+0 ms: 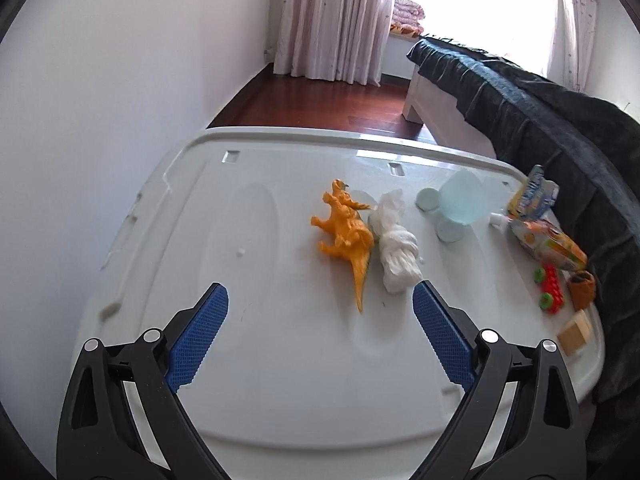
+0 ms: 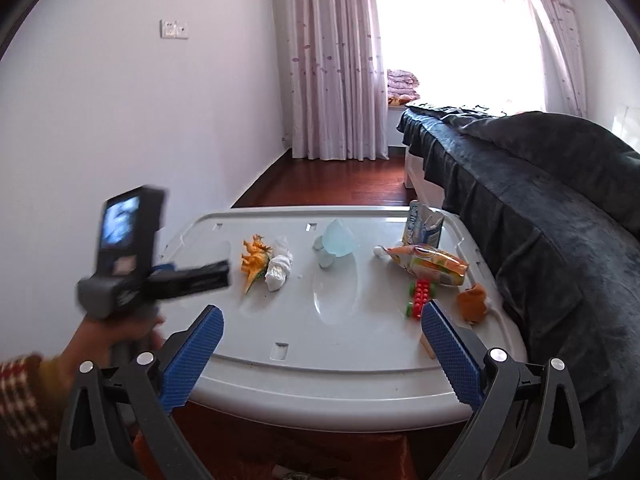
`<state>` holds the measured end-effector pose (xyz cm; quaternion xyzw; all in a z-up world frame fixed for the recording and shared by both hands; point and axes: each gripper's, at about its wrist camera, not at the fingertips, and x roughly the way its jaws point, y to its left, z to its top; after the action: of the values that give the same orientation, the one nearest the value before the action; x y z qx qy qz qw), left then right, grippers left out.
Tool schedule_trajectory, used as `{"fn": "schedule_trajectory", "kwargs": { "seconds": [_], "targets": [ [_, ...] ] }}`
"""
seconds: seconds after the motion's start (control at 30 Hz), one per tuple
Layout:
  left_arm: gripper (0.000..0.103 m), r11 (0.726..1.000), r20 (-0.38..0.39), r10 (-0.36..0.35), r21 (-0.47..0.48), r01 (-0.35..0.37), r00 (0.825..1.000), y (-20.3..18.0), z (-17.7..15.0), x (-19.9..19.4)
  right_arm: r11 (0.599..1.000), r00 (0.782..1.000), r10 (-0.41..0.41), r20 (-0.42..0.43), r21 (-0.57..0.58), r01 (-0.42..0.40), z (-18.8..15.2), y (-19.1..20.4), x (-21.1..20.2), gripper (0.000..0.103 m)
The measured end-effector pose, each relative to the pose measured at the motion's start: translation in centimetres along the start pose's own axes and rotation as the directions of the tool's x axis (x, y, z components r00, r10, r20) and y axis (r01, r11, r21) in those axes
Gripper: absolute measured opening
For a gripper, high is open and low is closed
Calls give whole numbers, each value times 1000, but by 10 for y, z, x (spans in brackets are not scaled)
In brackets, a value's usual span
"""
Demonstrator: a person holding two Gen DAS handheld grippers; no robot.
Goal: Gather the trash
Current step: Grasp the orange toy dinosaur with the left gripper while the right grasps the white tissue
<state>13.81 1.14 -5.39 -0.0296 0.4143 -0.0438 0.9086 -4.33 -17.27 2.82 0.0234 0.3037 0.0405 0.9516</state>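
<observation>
Left gripper [image 1: 320,300] is hanging above the near half of the white lid [image 1: 256,360], angled down, jaws spread wide with nothing between them; right gripper [image 2: 322,318] is standing likewise released over the lid's near edge, pointing down across it. In the right wrist view the left tool shows blurred at the left, gripped by a hand [image 2: 116,332] in a checked red-and-white sleeve [image 2: 18,396].

Just beyond the left jaws an orange dinosaur [image 1: 346,236] is lying on its side, touching a crumpled white tissue [image 1: 394,248] at its right; past these, pale blue pieces [image 1: 460,204] are sitting mid-lid. Along the right edge: a wooden block [image 1: 574,334], a red-and-green brick toy [image 1: 548,288], a brown item [image 1: 582,288], an orange juice pouch [image 1: 552,242] lying flat, and a blue-and-yellow carton [image 1: 534,194] standing upright at the far corner; printing on both packs is too blurred to read. A dark blanket [image 2: 540,220] is lying beside the lid.
</observation>
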Motion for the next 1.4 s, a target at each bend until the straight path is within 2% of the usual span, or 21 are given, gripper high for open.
{"fn": "schedule_trajectory", "kwargs": {
  "seconds": [0.17,0.33,0.5,0.63,0.7,0.77,0.97,1.4],
  "targets": [
    [80,998,-21,37,41,-36,999,-4,17,41,1000,1000,-8,-29,-27,7,-11,-1,13,98],
    [76,996,-40,41,83,-38,998,-12,24,68,1000,999,12,-48,9,-12,-12,-8,17,98],
    [75,995,-46,50,85,-46,998,-19,28,83,1000,999,15,-41,3,-15,-10,-8,16,98],
    [67,996,-67,49,83,-44,997,-22,30,96,1000,999,21,-34,-6,-21,-9,-5,14,98],
    [57,994,-75,55,98,-48,996,-26,31,102,1000,999,26,-29,-4,-26,-9,-5,12,98],
    [50,995,-75,47,91,-40,996,-24,32,105,1000,999,25,-22,-5,-25,-8,-5,10,98],
    [49,998,-47,11,56,-9,999,-12,30,98,1000,1000,14,-22,-1,-14,-10,-8,12,98],
    [49,999,16,-2,49,1,1000,4,20,58,1000,1000,-14,-28,-15,13,-12,-6,20,98]
  ]
}}
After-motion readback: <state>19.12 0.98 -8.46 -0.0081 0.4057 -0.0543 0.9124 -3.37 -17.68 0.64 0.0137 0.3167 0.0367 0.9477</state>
